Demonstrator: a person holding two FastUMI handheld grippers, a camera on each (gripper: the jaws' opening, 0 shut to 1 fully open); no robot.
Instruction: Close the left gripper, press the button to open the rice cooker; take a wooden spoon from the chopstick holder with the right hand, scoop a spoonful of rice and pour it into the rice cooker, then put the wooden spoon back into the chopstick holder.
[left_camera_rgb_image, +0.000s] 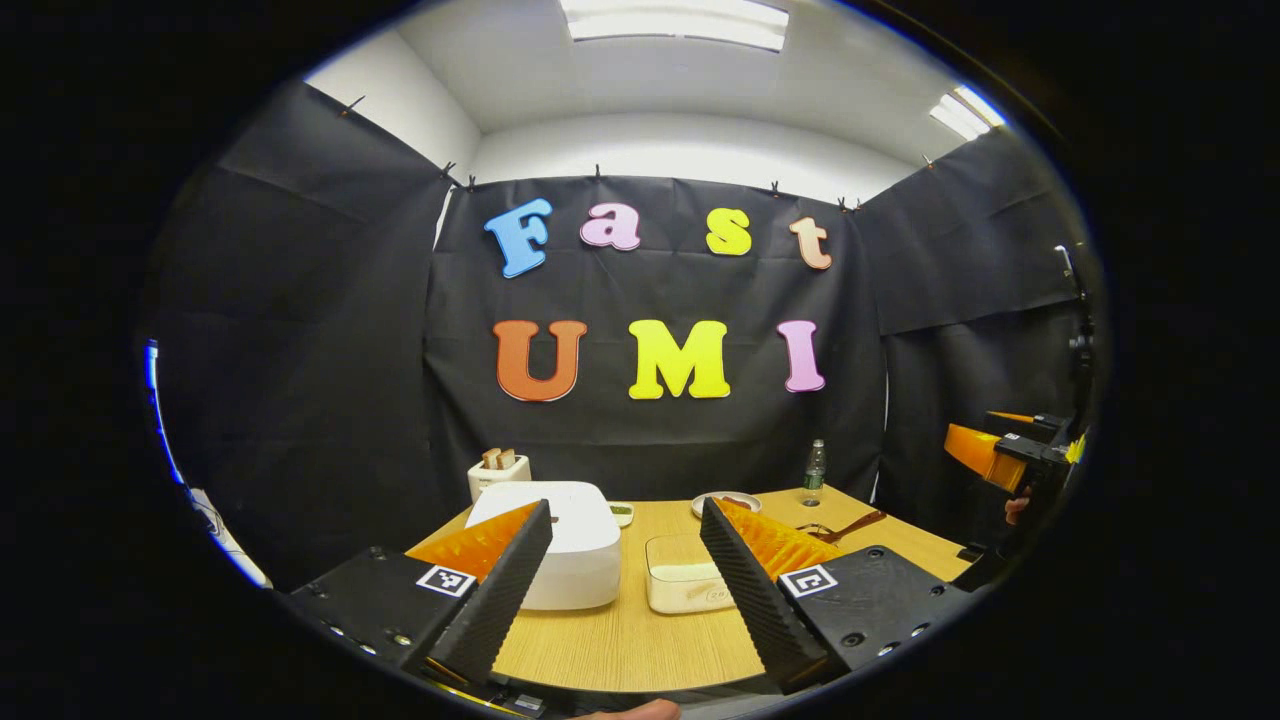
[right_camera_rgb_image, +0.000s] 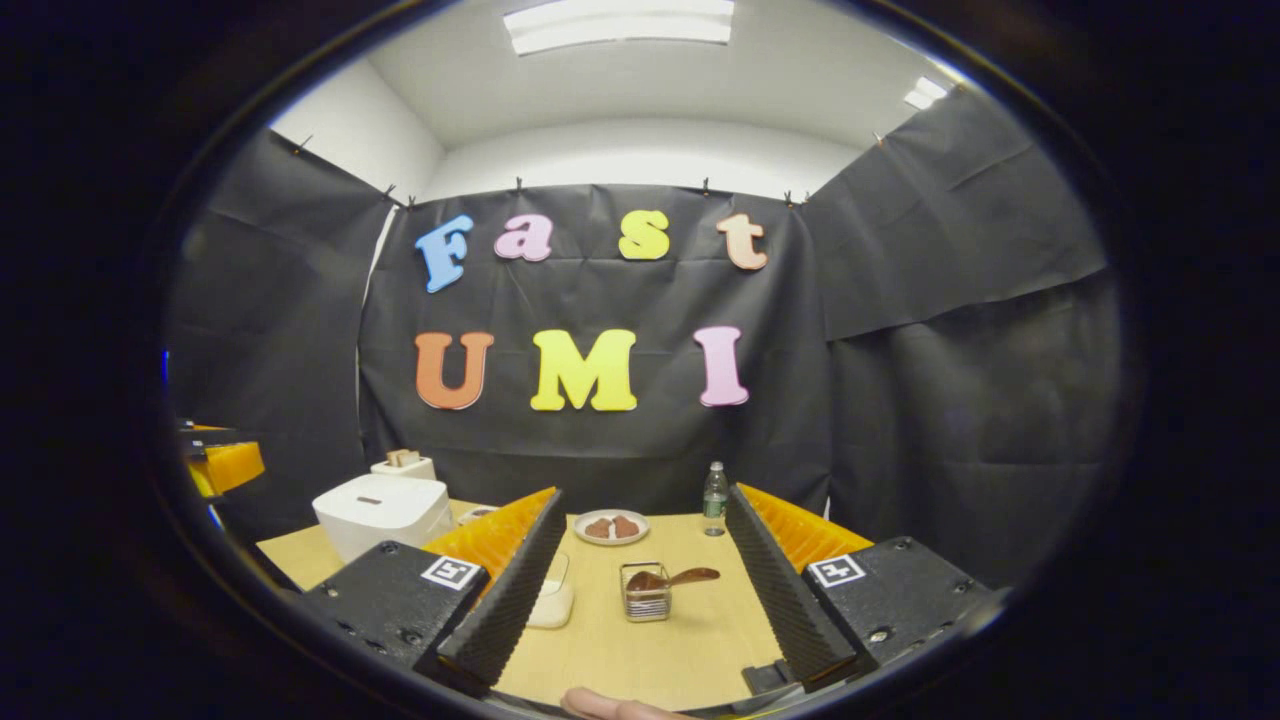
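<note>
Cooker (left_camera_rgb_image: 560, 545) sits on the table (left_camera_rgb_image: 620, 640) w/ lid down; button not clear, maybe the dark slot on the lid top seen in right gripper view (right_camera_rgb_image: 368, 499). Lid-down fits two stages: cooker yet to be opened, or shut again after the pour. Pics don't settle which.

Rice box (left_camera_rgb_image: 690, 585), clear w/ pale fill, stands just right of cooker. Holder (right_camera_rgb_image: 647, 592), a small wire basket, is farther right of cooker, past the box. Spoon (right_camera_rgb_image: 675, 578) lies across holder's rim, bowl end over the basket, handle poking out away from cooker. So spoon is where the task wants it at the end, or where it'd be picked from.

Left gripper (left_camera_rgb_image: 625, 560): jaws wide apart, nothing held, hanging above table edge w/ cooker and box between its fingers. Right gripper (right_camera_rgb_image: 645, 560): also wide open, empty, holder framed between its fingers.

If the press is the step in hand, per the task: left jaws should be fully together before contact, so the tips form one blunt point; come straight down on the button, not at a slant, or cooker may slide toward the toaster (left_camera_rgb_image: 498, 470) behind it. A spoon grip wants the handle, across its width, mid-length, so holder doesn't tip.

Behind cooker's right: plate (right_camera_rgb_image: 611, 527), bottle (right_camera_rgb_image: 714, 498).
</note>
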